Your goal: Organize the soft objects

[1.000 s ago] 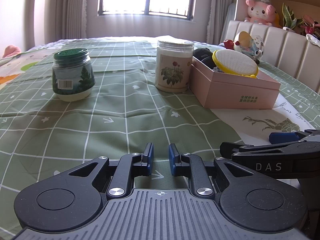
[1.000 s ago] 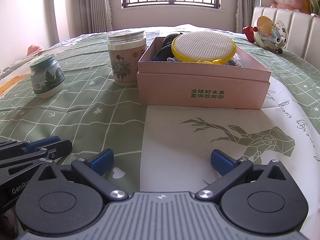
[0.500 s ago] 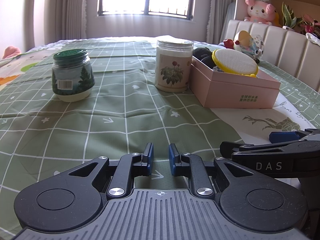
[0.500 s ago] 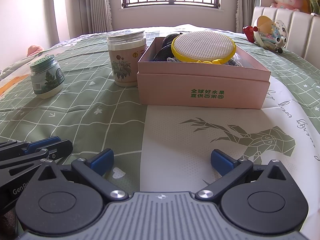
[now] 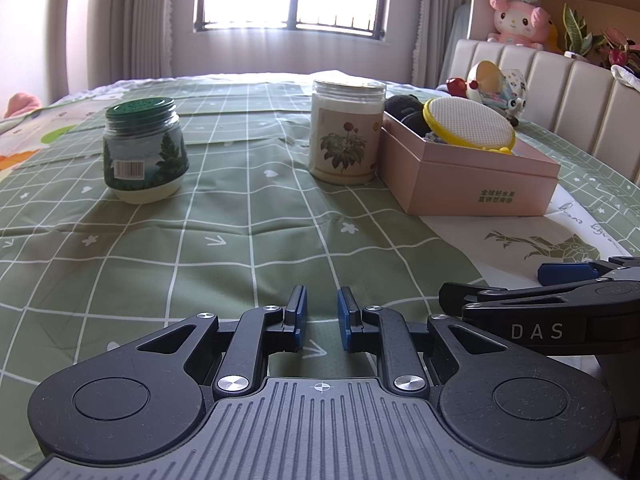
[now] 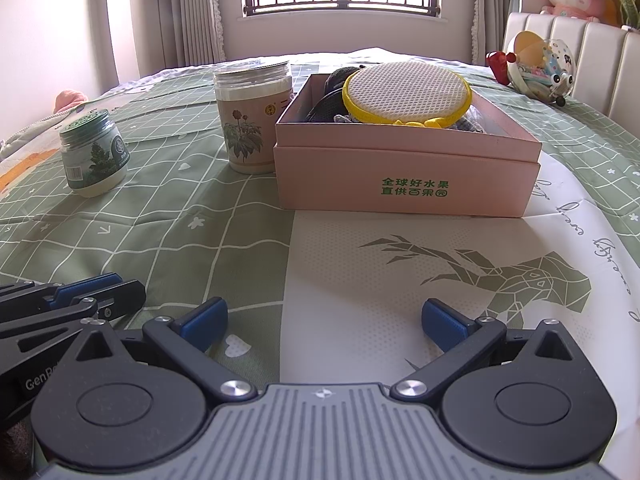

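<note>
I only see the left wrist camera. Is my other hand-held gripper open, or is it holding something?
Observer: Open wide. The right hand-held gripper has nothing between its blue pads, only bedspread beyond them.
Operator: Is there room left in the pink box?
Observer: Some. In the right wrist view, the pink box shows bare inner wall at its right end, beside the yellow round pad.
Operator: What is that pad lying on?
Observer: It tilts up on dark soft things at the box's left end.

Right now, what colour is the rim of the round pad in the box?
Yellow, around a white mesh face; clearest in the right wrist view.
</note>
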`<state>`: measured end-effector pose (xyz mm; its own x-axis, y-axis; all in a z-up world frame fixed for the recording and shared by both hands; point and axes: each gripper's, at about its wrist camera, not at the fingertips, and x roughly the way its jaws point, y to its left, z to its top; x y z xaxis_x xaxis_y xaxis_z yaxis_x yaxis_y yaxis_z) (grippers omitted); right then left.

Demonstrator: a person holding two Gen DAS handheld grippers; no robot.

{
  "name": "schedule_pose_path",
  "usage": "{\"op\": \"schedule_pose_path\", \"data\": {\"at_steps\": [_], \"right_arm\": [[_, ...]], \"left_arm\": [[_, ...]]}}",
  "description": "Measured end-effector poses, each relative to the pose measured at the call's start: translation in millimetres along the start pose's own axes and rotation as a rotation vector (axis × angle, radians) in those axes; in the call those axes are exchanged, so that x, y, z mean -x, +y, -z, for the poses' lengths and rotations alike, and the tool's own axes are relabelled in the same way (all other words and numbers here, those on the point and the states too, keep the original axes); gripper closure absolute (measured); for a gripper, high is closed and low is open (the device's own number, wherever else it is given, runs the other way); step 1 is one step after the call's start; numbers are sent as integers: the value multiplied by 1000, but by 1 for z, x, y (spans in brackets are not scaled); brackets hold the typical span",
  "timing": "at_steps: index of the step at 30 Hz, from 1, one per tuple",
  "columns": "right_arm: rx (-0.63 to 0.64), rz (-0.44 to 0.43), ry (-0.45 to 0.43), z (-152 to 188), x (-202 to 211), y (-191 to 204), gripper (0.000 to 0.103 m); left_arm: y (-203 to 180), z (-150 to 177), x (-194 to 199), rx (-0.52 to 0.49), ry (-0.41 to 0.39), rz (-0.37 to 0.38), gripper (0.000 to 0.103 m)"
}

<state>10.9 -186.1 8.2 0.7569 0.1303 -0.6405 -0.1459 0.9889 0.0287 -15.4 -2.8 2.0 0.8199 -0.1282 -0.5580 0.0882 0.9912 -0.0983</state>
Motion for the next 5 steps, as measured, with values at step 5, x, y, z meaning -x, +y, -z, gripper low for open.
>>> {"op": "schedule_pose_path", "data": {"at_steps": [5], "right_arm": [[0, 0, 0, 0, 0, 0, 0]], "left_arm": [[1, 0, 0, 1, 0, 6, 85]]}}
